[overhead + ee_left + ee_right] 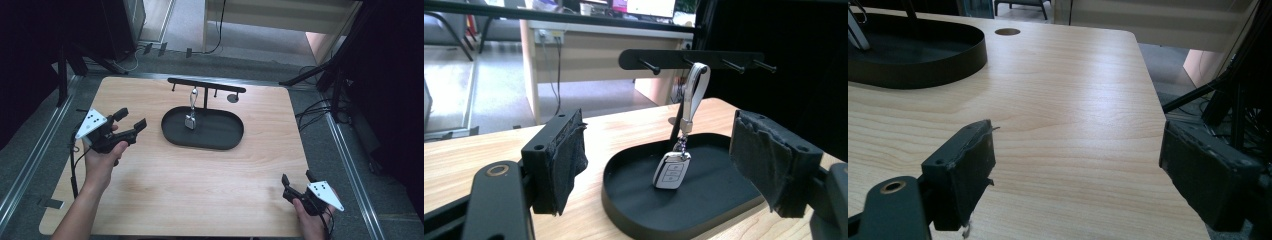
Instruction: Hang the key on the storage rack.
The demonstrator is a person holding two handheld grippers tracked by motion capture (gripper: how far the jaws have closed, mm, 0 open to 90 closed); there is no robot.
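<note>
Looking down from the high view: the car key [190, 121] hangs by its strap from a peg of the rack [206, 86], its lower end down in the black oval tray [202, 128]. Left gripper [131, 120] sits off the tray's left end, jaws apart, nothing in them. Right gripper [296, 179] is parked near the table's [200, 185] right front corner, well apart from the key, also spread and empty.

Left gripper view: jaws frame the key [672, 170] from a distance, pads clear of it. The white strap [694, 90] loops over the second peg; fob leans tilted on the tray [684, 220] floor. The hang looks done to me, so the good move is a level retreat, jaws held wide. Don't swing across the strap or the rack [690, 58]; a nudge could slide the loop off the peg tip.

Right gripper view: wide open jaws over bare table [1073, 100], tray [948, 60] edge at top left. Nothing held. I'd leave it put; no reason to crowd the rack.
</note>
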